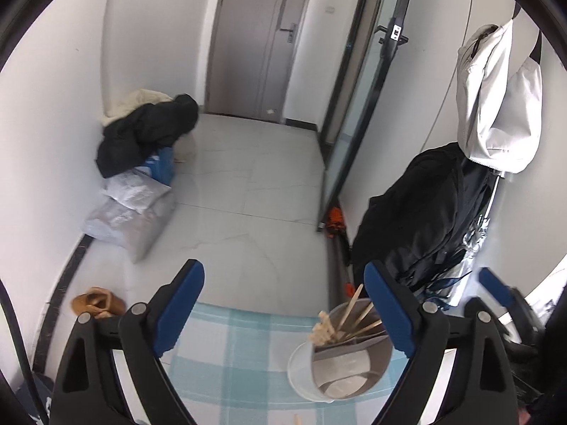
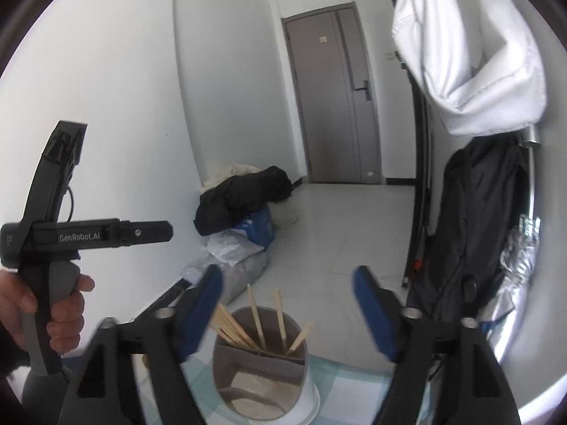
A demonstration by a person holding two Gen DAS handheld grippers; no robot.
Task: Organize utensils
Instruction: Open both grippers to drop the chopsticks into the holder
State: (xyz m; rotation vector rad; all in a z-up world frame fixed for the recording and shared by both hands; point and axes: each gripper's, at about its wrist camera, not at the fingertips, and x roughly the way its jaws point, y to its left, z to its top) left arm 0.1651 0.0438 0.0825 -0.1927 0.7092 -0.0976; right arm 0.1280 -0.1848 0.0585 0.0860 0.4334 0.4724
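Left gripper (image 1: 283, 313): I've got its blue pads spread wide, nothing between them, hanging over the near edge of the checked cloth (image 1: 226, 354).
Right gripper (image 2: 287, 313): jaws wide apart too, empty, poised above the holder.
Utensil holder (image 2: 262, 382): a round, grey-lined cup standing on the cloth, divided into compartments; in my left view it sits low and right, close by the right pad.
Wooden sticks (image 2: 280, 315): upright and leaning in the holder's far compartments, fanned out above the rim.
Left hand (image 2: 42, 315): I see it at the left edge of my right view, wrapped round the other tool's grey handle.
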